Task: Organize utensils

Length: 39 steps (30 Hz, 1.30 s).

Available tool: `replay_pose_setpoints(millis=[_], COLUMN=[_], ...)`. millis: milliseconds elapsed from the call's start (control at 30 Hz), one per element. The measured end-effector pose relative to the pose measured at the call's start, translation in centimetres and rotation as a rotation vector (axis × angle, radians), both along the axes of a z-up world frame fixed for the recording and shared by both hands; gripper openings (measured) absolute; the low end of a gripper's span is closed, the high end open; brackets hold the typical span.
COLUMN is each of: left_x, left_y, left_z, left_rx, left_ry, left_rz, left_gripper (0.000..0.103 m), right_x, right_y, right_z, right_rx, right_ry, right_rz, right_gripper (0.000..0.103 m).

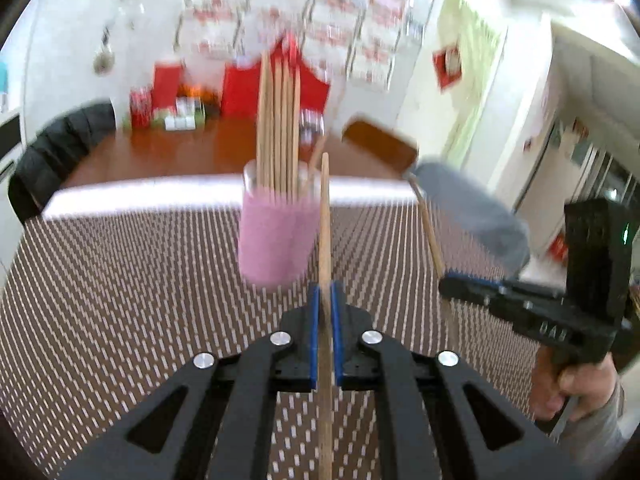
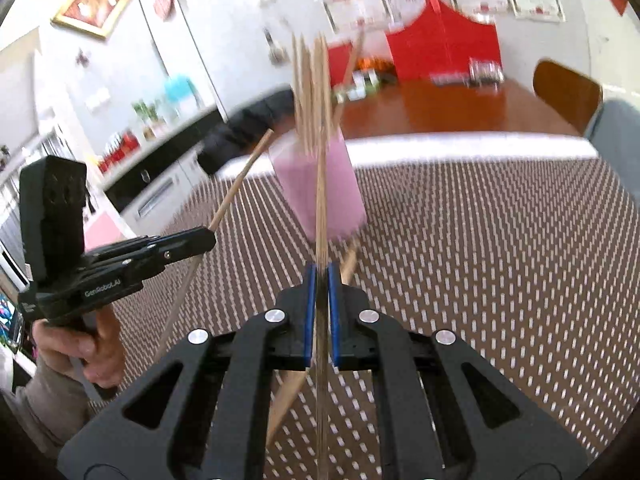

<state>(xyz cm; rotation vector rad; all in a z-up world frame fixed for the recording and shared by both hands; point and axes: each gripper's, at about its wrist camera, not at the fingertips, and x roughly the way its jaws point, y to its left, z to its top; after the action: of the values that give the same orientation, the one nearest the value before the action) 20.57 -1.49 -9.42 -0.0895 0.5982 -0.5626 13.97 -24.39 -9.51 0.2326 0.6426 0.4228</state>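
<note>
A pink cup point(image 1: 275, 240) holding several wooden chopsticks point(image 1: 278, 128) stands upright on the patterned mat, just ahead of both grippers. My left gripper point(image 1: 326, 290) is shut on a single chopstick point(image 1: 325, 216), which runs straight up between the blue pads and points toward the cup. At the right of this view my right gripper point(image 1: 450, 284) is clamped on another chopstick point(image 1: 431, 232). In the right wrist view my right gripper point(image 2: 321, 270) is shut on its blurred chopstick point(image 2: 320, 220) in front of the cup point(image 2: 340, 196). My left gripper point(image 2: 208, 238) shows at the left with its chopstick point(image 2: 244, 176).
One loose chopstick point(image 2: 288, 396) lies slanted on the brown patterned mat point(image 2: 480, 260) under the right gripper. Beyond the mat's white edge is a brown table point(image 1: 180, 152) with red boxes and jars, plus a chair point(image 2: 568, 92). A hand point(image 2: 80, 344) grips each handle.
</note>
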Motion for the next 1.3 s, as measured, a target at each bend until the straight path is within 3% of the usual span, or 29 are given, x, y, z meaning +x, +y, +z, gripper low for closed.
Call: replay_pose_setpoints(millis=[200,333,533,667,833,1033,1100,1133,1167,1300], left_x=[1.7,3.5,6.9,9.1,11.3,12.7,12.0,11.5,11.0,9.6], left_y=[-0.2,-0.2,-0.9,-1.5,-2.8,-2.6,-2.1,-1.7,-1.4,-0.8], left_z=[5.2,8.7,12.1,13.0,11.8,8.4,7.9,7.7,7.6,7.2], left_rx=[-0.100,-0.177,-0.226,-0.244,-0.240,-0.266,-0.261,-0.261,-0.259,-0.232], left_ry=[-0.194,-0.343,-0.477,-0.526,-0.550,-0.472,-0.478,-0.481,-0.480,-0.480], left_rz=[0.040,0.066,0.092,0.108,0.101,0.105,0.102,0.102,0.106,0.103], left_gripper=[0.006,0.006,0.006,0.006,0.006,0.006,0.006,0.006,0.006,0.006], right_x=[2.1,4.7,8.5,10.7,12.2,12.6,12.1,11.9,11.7,11.7], right_y=[0.6,1.2,2.5,2.1,2.1,2.5,1.4,0.3,-0.5,-3.1], right_z=[5.4,8.7,12.8,14.5,15.0,10.7,8.6,7.3,6.5,1.8], right_rx=[0.041,0.035,0.024,0.031,0.024,-0.046,-0.046,-0.021,-0.002,-0.013], right_ry=[-0.170,-0.244,-0.314,-0.335,-0.340,-0.216,-0.164,-0.128,-0.103,0.044], right_rz=[-0.020,-0.027,-0.021,-0.029,-0.035,-0.011,-0.027,-0.042,-0.059,-0.137], right_gripper=[0.007,0.007,0.007,0.007,0.007,0.008,0.021,0.053,0.074,0.074])
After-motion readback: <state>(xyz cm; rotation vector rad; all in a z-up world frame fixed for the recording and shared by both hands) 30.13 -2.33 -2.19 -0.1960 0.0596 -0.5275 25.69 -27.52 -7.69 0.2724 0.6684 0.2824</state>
